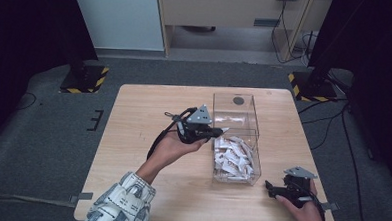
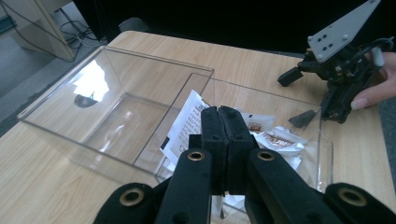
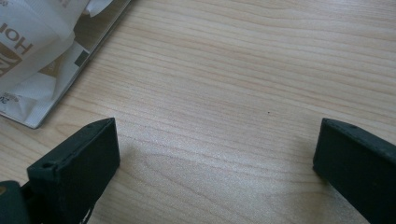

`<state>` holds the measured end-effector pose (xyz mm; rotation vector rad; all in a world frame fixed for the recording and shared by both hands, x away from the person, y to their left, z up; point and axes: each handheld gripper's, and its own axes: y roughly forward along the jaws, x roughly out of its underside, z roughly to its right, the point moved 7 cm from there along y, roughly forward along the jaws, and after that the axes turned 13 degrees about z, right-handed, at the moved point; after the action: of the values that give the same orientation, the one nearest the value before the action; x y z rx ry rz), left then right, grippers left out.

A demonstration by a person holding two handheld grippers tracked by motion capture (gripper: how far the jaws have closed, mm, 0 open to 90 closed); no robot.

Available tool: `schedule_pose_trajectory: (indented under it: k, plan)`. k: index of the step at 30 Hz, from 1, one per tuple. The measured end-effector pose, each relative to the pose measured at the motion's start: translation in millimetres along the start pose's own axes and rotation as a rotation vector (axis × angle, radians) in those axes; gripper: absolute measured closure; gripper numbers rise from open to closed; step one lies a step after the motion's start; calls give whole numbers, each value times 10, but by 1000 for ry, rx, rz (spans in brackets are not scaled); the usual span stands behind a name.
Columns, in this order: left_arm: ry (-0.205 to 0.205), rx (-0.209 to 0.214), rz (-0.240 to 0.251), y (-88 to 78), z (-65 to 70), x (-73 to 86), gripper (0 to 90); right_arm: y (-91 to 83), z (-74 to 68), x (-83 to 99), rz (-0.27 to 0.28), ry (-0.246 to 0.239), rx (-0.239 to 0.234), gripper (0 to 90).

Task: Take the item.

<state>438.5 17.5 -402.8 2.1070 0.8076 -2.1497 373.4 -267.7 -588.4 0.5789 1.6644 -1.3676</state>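
We judge the step in hand to be lifting one sachet out of the full compartment of the clear box (image 1: 235, 137) and carrying it across to the empty one. To do it well we keep the pinch near the sachet's edge, raise it straight until it clears the acrylic divider, then travel toward twelve o'clock before letting go, so the paper does not snag on the wall or drag its neighbours out.

Our left gripper (image 1: 218, 133) hangs at the box's nine o'clock rim, over the pile of sachets (image 1: 233, 159). In the left gripper view its jaws stand pressed together, with a white printed sachet (image 2: 187, 123) just beyond their tips; we cannot tell whether a corner is truly pinched between the pads.

Our right gripper (image 1: 273, 189) rests on the table (image 1: 143, 118) at about four o'clock from the box, jaws wide apart with bare wood between them, touching nothing.
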Motion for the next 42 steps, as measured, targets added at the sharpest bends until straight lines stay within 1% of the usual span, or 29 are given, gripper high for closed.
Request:
schedule_pose_trajectory:
  k: [8, 16, 19, 25, 31, 32, 34, 42]
  plan:
    - [-7, -25, 1, -100, -118, 47, 890, 0, 0, 0, 0, -1, -1, 8]
    - [-21, -50, 4, -173, -235, 88, 890, 0, 0, 0, 0, -1, -1, 8]
    - [-25, -56, 8, -189, -259, 93, 890, 0, 0, 0, 0, -1, -1, 8]
    - [-24, -62, -2, -218, -305, 134, 890, 0, 0, 0, 0, -1, -1, 8]
    - [-30, -69, 5, -258, -339, 148, 890, 0, 0, 0, 0, 0, 0, 8]
    - [-27, -70, 4, -264, -348, 154, 890, 0, 0, 0, 0, -1, -1, 8]
    - [-35, -73, 6, -273, -359, 169, 890, 0, 0, 0, 0, -1, -1, 8]
    - [-41, -87, 3, -303, -421, 224, 890, 0, 0, 0, 0, -1, -1, 8]
